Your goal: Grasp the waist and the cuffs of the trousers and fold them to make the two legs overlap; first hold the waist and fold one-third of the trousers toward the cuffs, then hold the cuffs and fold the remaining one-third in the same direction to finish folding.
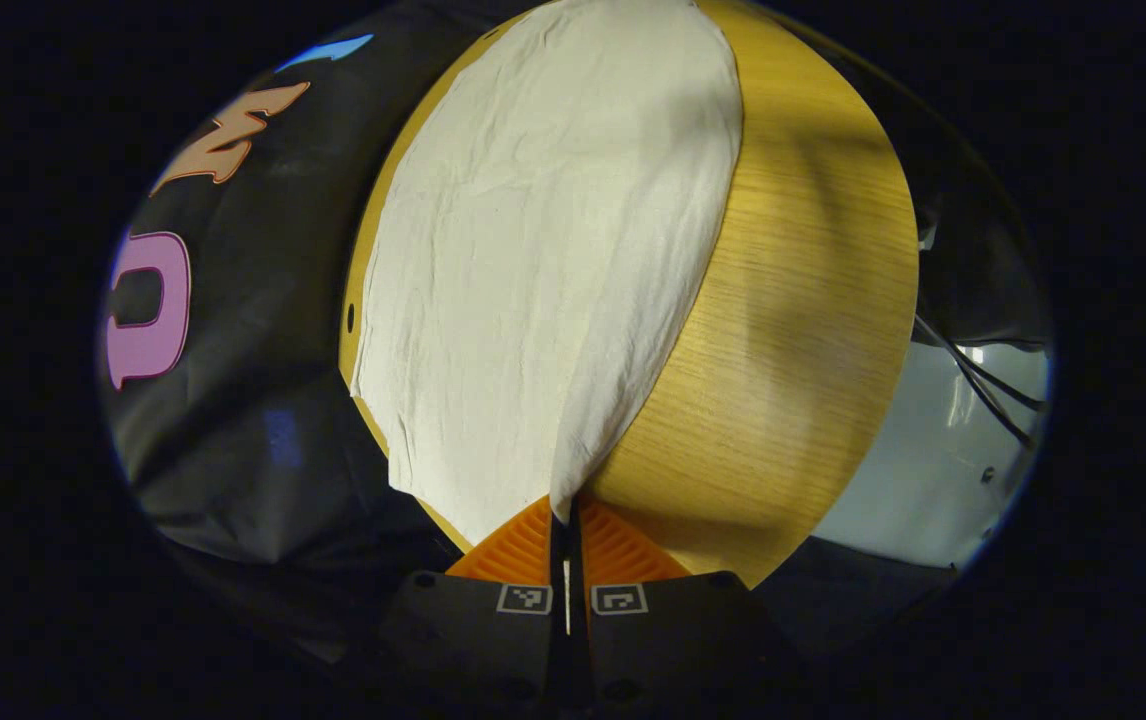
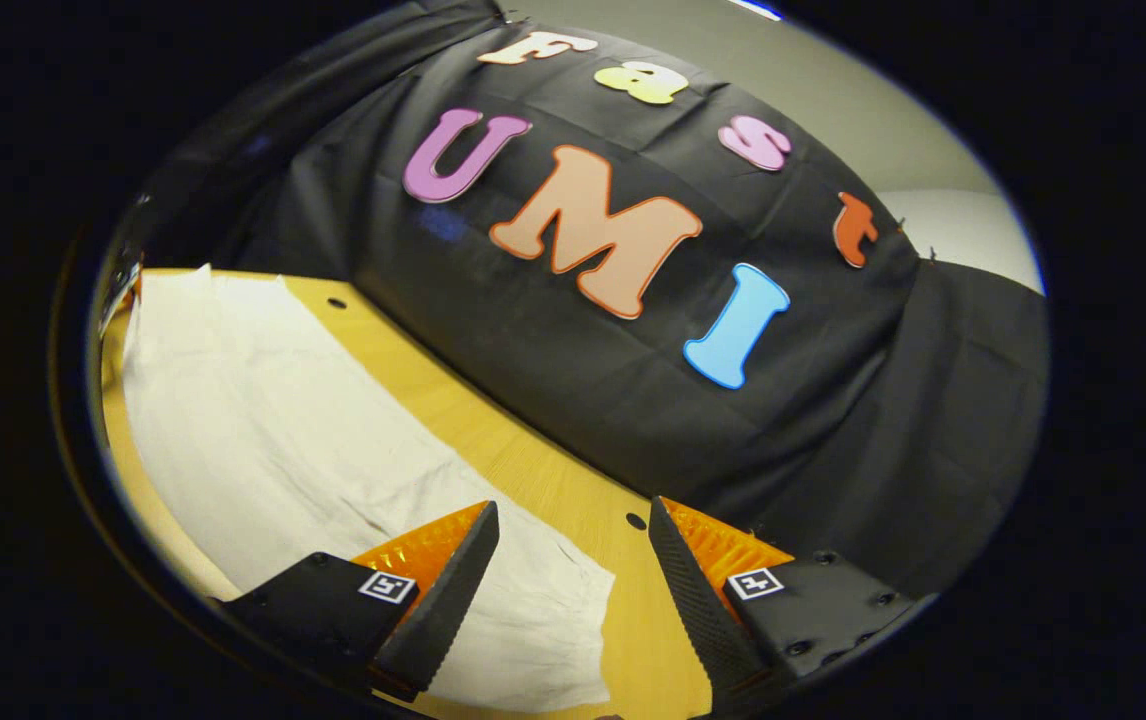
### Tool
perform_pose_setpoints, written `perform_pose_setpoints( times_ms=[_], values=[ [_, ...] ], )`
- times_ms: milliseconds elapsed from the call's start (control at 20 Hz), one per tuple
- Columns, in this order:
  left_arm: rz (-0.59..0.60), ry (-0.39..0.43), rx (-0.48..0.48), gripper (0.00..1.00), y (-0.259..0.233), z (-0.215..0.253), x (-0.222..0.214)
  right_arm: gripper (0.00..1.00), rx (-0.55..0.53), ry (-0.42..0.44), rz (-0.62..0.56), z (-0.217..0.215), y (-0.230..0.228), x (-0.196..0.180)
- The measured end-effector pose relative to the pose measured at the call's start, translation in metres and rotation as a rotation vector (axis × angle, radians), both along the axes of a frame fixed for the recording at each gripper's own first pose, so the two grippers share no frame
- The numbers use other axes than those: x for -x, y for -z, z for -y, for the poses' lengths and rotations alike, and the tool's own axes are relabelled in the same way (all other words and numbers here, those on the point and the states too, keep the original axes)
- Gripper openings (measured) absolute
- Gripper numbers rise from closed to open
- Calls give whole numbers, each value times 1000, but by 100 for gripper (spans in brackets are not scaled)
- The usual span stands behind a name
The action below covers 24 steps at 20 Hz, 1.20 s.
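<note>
1. Wooden table (image 1: pixel 813 300) fills the middle of the booth, with the black cloth wall (image 2: pixel 833 420) hanging right behind it.
2. White trousers (image 1: pixel 533 250) lie long and flat on that table. In the left gripper view they run from the fingers away to the far end, close to the table's edge by the wall. The cloth has soft wrinkles.
3. At the near end the cloth rises off the wood in a little peak and runs into the left gripper (image 1: pixel 565 530). Its two fingers are pressed tight together with the cloth pinched between them.
4. I cannot tell if this pinched end is the waist or the cuffs.
5. In the right gripper view the trousers (image 2: pixel 263 420) lie spread on the table (image 2: pixel 533 470), and one end sits just under the right gripper (image 2: pixel 573 570).
6. That gripper's fingers stand wide apart and hold nothing. One finger is over the cloth and the other is over bare wood.
7. I think this is the first step: grabbing both ends so one leg can be laid on top of the other. One end looks caught and the other does not.
8. Next, I think the right gripper needs to go down to the cloth's edge and close on it.
9. Then both hands should lift and swing over together, so the legs line up.
10. If one hand goes faster, the cloth may twist or bunch up.
</note>
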<state>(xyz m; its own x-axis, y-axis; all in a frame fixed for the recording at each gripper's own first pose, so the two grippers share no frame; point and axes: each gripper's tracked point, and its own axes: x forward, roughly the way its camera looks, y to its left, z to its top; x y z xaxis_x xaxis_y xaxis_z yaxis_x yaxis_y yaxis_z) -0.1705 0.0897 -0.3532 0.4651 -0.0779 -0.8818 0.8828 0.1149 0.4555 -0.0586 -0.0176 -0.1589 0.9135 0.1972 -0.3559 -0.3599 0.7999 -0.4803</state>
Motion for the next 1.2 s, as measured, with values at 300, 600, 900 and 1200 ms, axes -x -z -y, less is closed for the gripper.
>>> perform_pose_setpoints(
  times_ms=[300,600,900,1200],
  values=[
    [23,-7,-9,0,0,0,1,97,181,-141,-128,22,54,44],
    [51,-2,-20,0,1,0,0,97,331,-228,-266,49,108,80],
    [56,0,-20,0,1,0,0,97,487,-306,-357,78,140,109],
    [62,5,-29,0,2,-1,0,94,640,-380,-432,103,171,124]
  ],
)
